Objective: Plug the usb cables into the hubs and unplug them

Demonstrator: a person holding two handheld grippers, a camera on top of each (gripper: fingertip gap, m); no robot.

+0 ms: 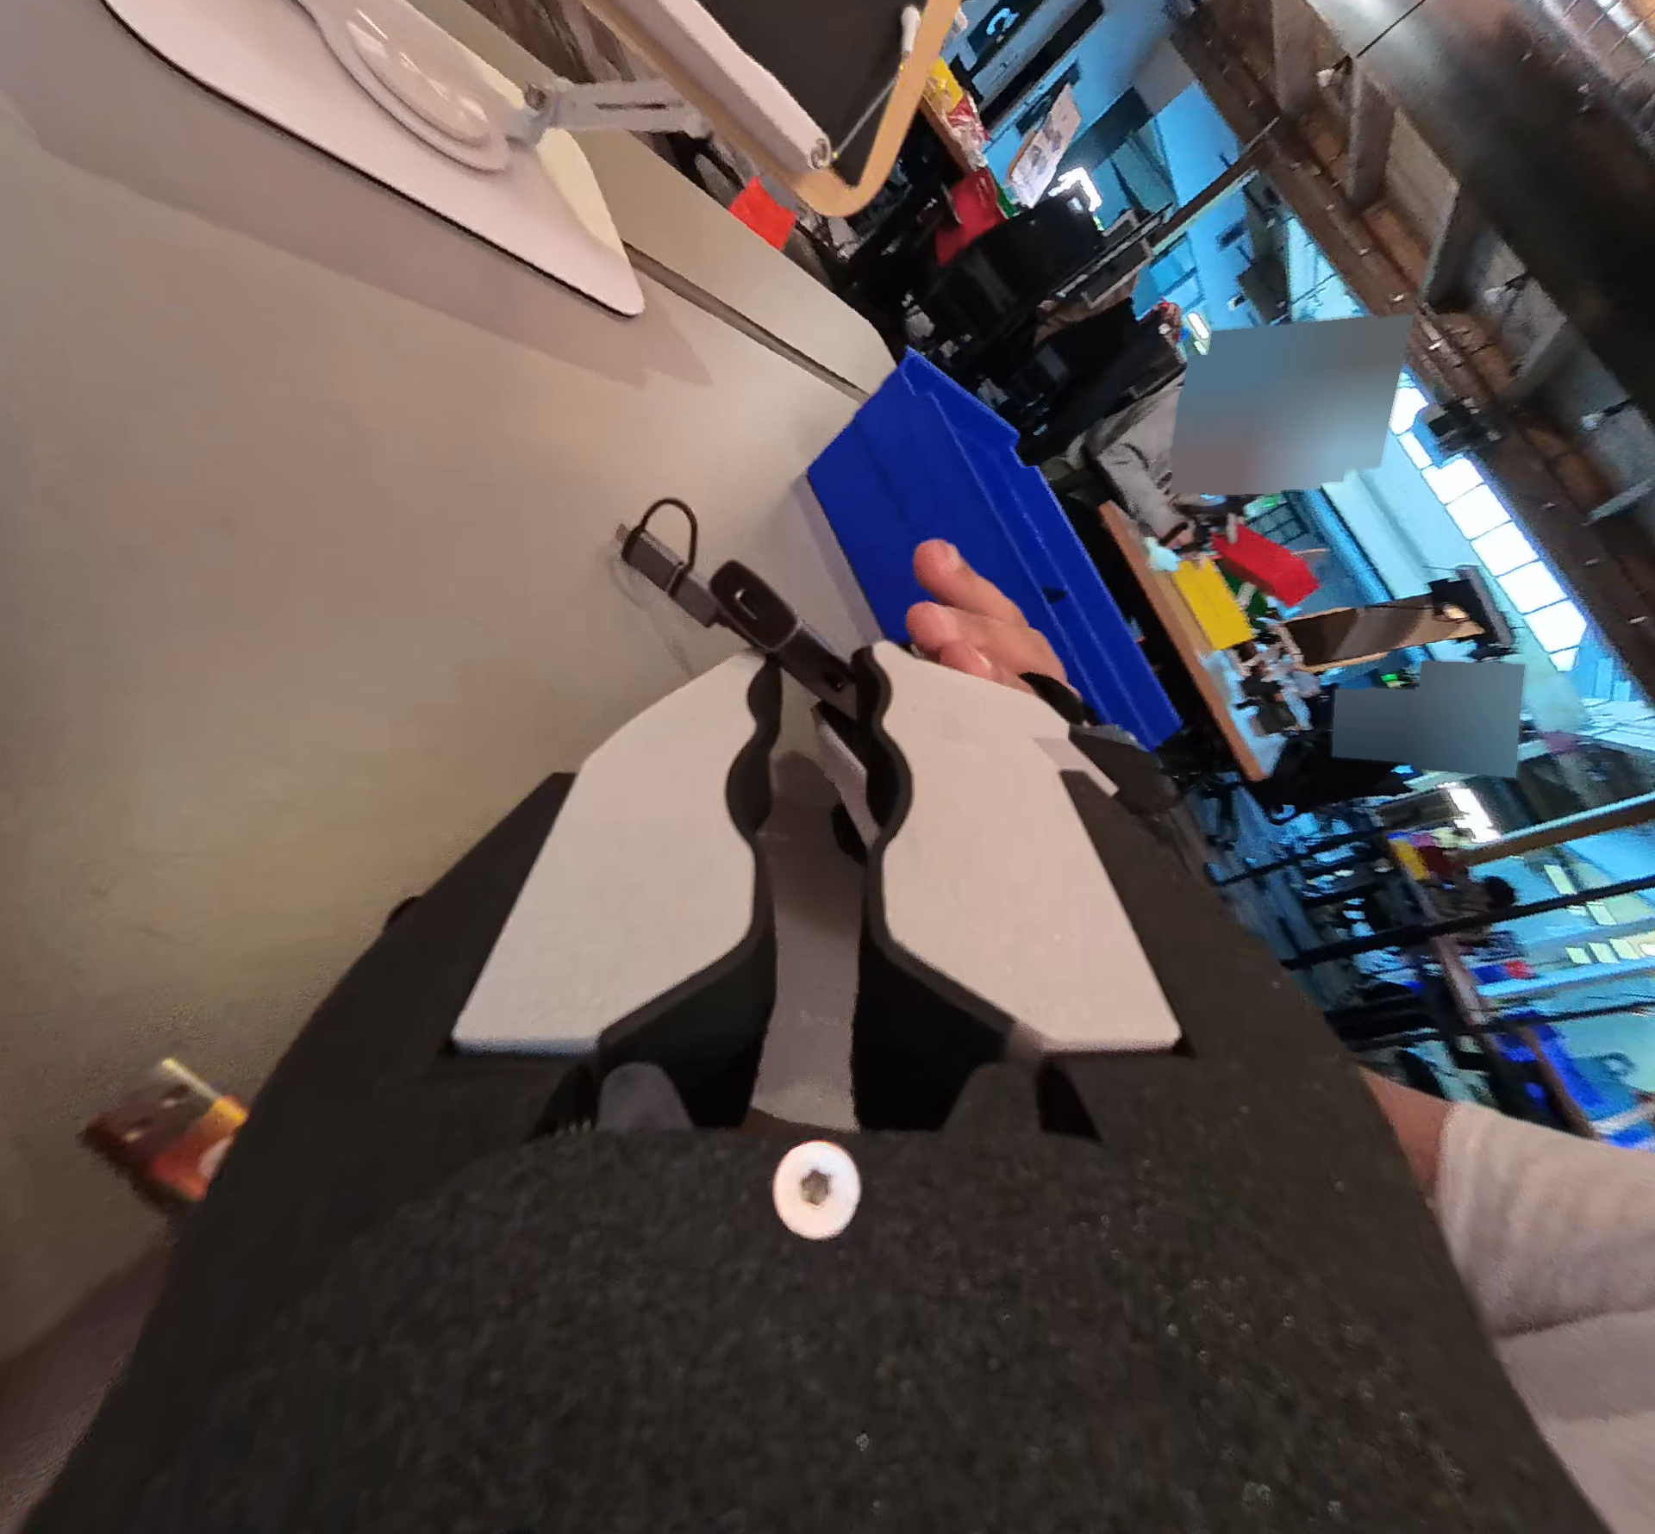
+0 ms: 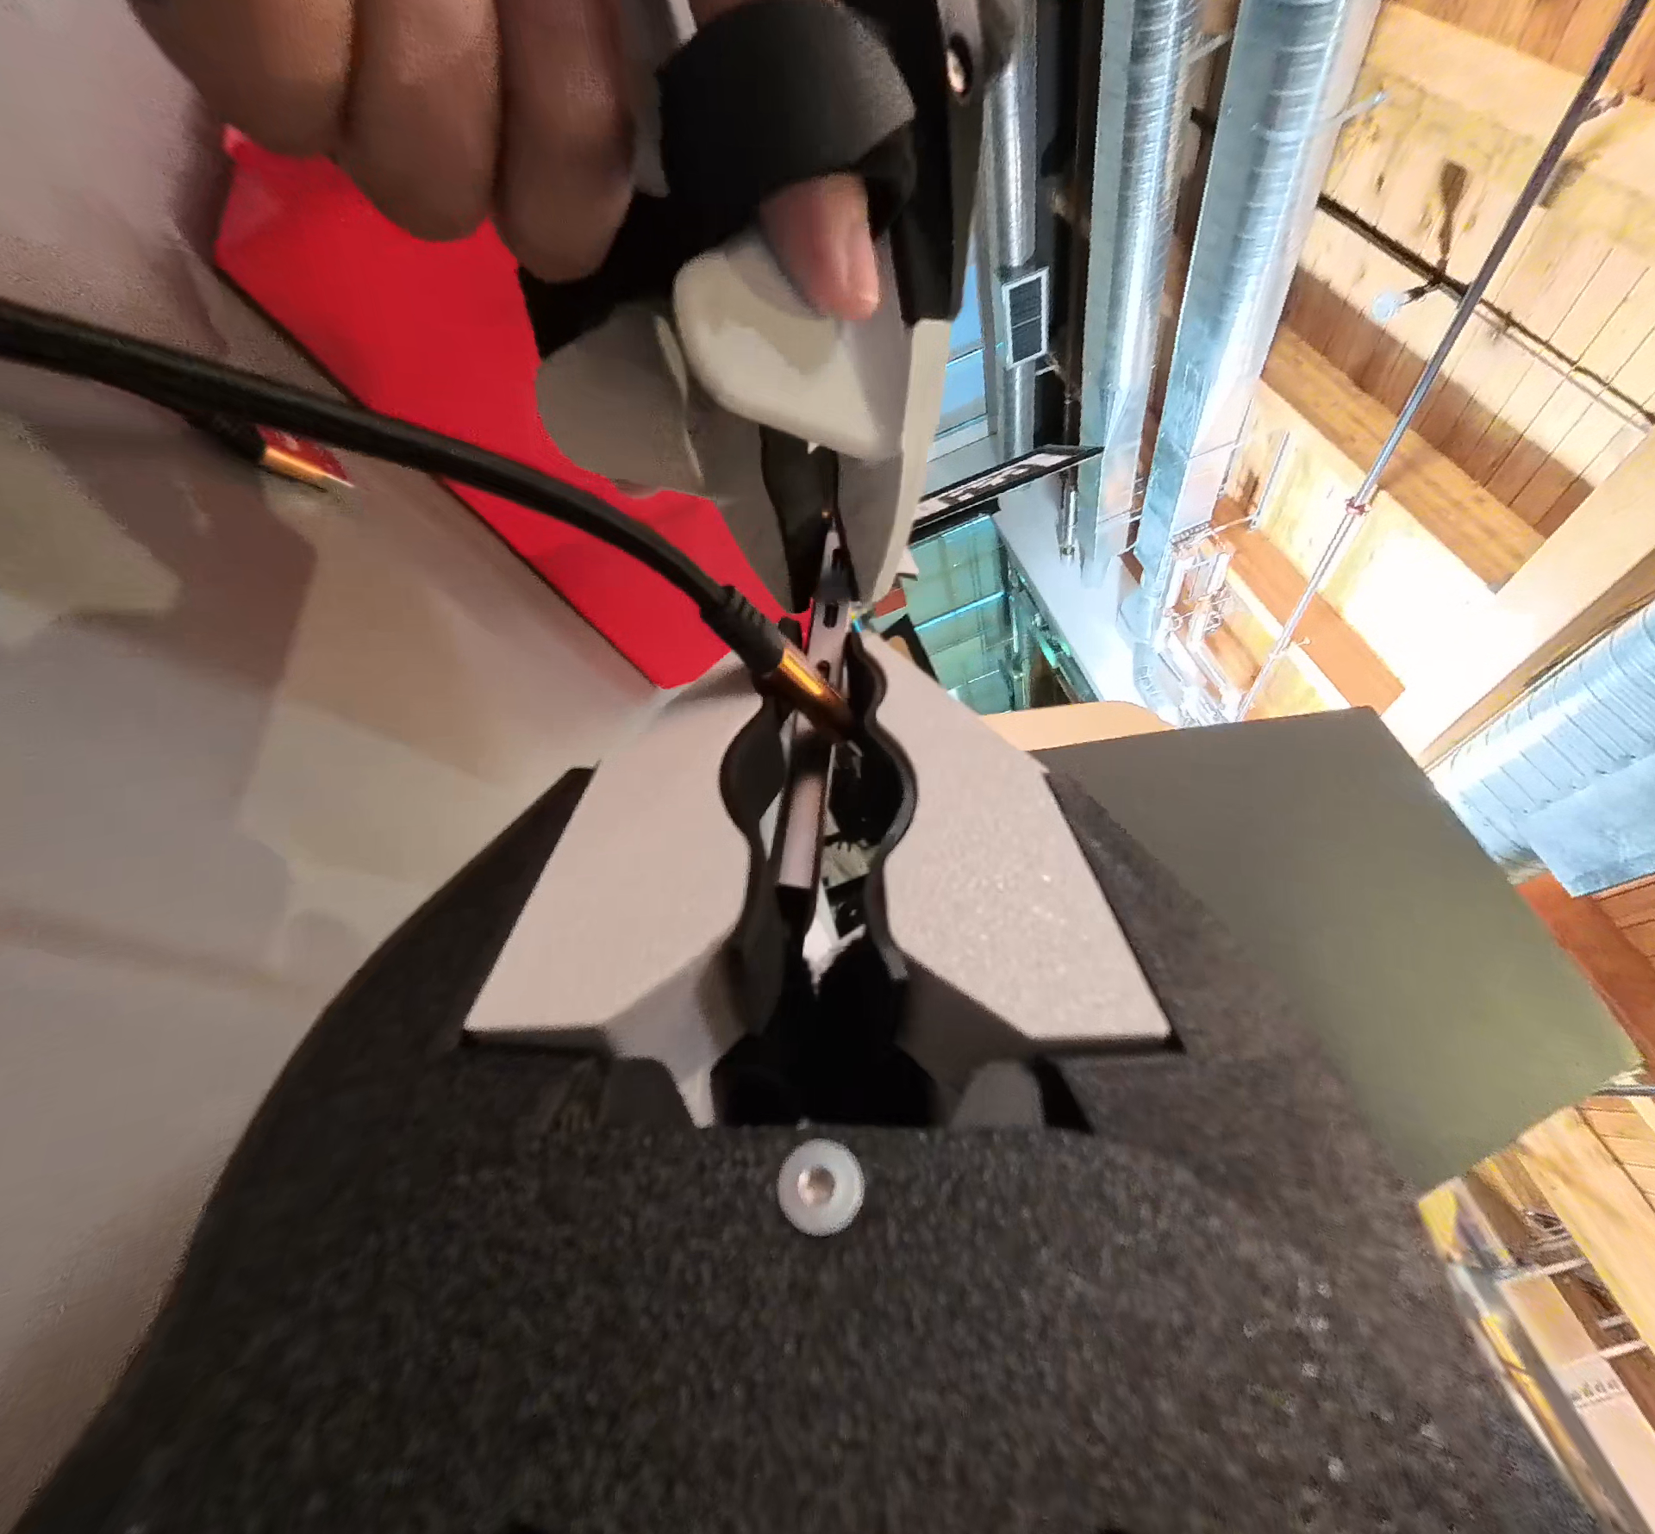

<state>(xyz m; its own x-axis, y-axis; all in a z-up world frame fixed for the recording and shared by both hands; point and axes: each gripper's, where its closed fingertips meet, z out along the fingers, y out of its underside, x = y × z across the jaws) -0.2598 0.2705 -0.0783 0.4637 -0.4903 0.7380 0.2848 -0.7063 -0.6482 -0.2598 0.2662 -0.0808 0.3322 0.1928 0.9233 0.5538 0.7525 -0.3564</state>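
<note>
A slim grey USB hub (image 2: 810,810) stands edgewise between the right gripper (image 2: 817,712)'s closed jaws, a black cable (image 2: 448,443) with a gold plug crossing their tips. The left gripper (image 1: 815,676) clamps the hub's far end (image 1: 819,672); a black adapter (image 1: 667,569) lies just beyond its tips.

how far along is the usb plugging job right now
Done: both grippers have picked up their parts. In hand: the left gripper is shut on the slim black-and-silver hub, and the right gripper is shut on the gold-collared plug of the thick black cable, right at the hub's edge. Whether it is seated is unclear. Left: the small black adapter cable lies untouched on the table.
</note>
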